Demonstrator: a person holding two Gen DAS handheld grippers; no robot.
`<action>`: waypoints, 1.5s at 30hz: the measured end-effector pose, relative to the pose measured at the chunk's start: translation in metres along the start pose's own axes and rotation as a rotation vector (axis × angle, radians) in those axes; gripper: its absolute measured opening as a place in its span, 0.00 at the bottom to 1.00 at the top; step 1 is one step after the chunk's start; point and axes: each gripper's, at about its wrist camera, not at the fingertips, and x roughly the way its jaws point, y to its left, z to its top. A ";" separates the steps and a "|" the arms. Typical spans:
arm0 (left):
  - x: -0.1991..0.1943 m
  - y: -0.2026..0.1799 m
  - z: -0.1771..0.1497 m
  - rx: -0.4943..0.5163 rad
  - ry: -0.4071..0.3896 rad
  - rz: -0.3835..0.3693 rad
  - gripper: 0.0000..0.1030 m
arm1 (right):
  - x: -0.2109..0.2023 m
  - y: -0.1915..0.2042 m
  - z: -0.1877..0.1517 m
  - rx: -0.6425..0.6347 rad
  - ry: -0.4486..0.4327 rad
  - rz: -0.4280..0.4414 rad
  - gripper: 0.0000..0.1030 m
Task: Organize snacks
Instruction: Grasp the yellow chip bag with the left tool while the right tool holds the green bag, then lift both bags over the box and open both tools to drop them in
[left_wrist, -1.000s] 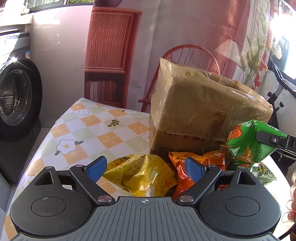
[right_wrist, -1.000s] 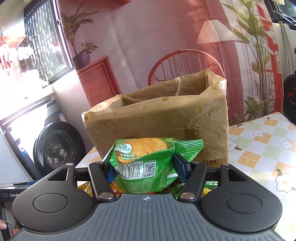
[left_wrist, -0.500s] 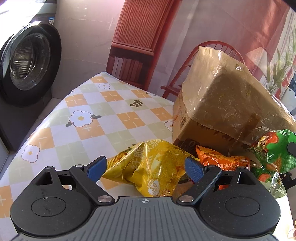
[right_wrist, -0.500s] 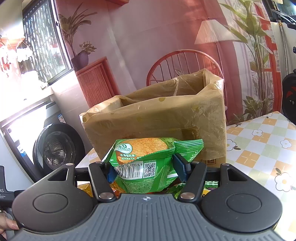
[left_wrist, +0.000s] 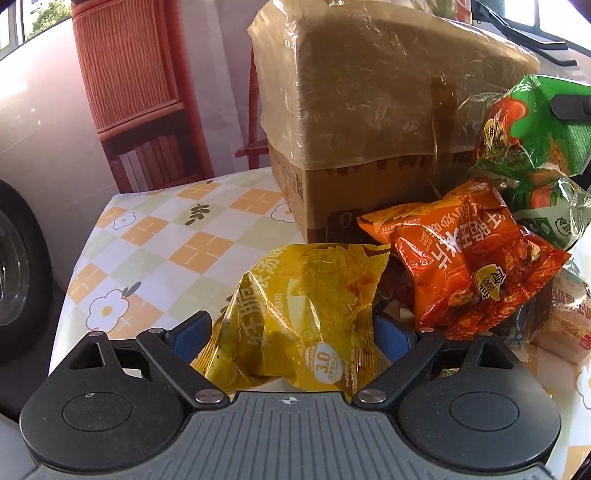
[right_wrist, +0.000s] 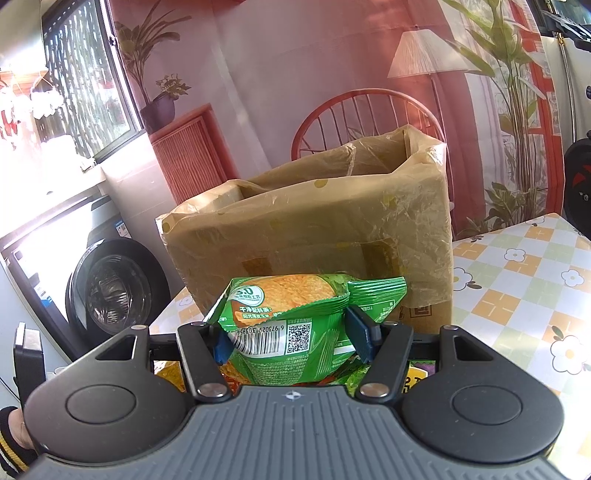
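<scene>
Left wrist view, L to R:
- Washing machine (left_wrist: 14, 280): far left edge, dark door, partly cut off.
- Red slatted cabinet (left_wrist: 129, 74): upper left, against wall.
- Table (left_wrist: 155, 236) w/ checked flower cloth: centre left, bare patch in front of box.
- Cardboard box (left_wrist: 369, 122): upper centre, plastic liner folded over its rim, standing on table.
- Yellow snack bag (left_wrist: 306, 314): lower centre, lying on table just in front of box.
- Left gripper (left_wrist: 291, 334): bottom centre; jaws spread, blue pads either side of yellow bag; whether pads actually touch it, can't tell.
- Orange snack bag (left_wrist: 465, 258): right of centre, overlapping yellow bag's far corner, near box base.
- Green snack bag (left_wrist: 532, 133): upper right, raised off table beside box, black finger of other gripper on it.
- Second green pack (left_wrist: 550, 214): right edge, beneath the raised one.
- Pale wrapped snack (left_wrist: 565, 325): lower right edge.

Right wrist view, L to R:
- Person's sleeve (right_wrist: 11, 443), striped cuff: bottom left corner.
- Washing machine (right_wrist: 114, 288): left, below window.
- Box (right_wrist: 314, 229): centre, open top, red chair behind.
- Right gripper (right_wrist: 291, 336): bottom centre; jaws partway closed, pinching green bag (right_wrist: 295, 321), barcode side to camera, held in front of box, lower than its rim.
- Table cloth (right_wrist: 517, 280): right.
</scene>
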 end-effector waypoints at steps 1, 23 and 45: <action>0.004 -0.002 -0.001 0.013 0.011 0.014 0.92 | 0.000 0.000 0.000 0.001 0.001 0.001 0.61; -0.062 0.008 0.013 -0.138 -0.153 0.012 0.73 | -0.021 0.010 0.011 -0.015 -0.043 0.042 0.61; -0.106 -0.019 0.181 -0.186 -0.490 -0.148 0.73 | -0.024 0.015 0.113 -0.105 -0.290 0.126 0.54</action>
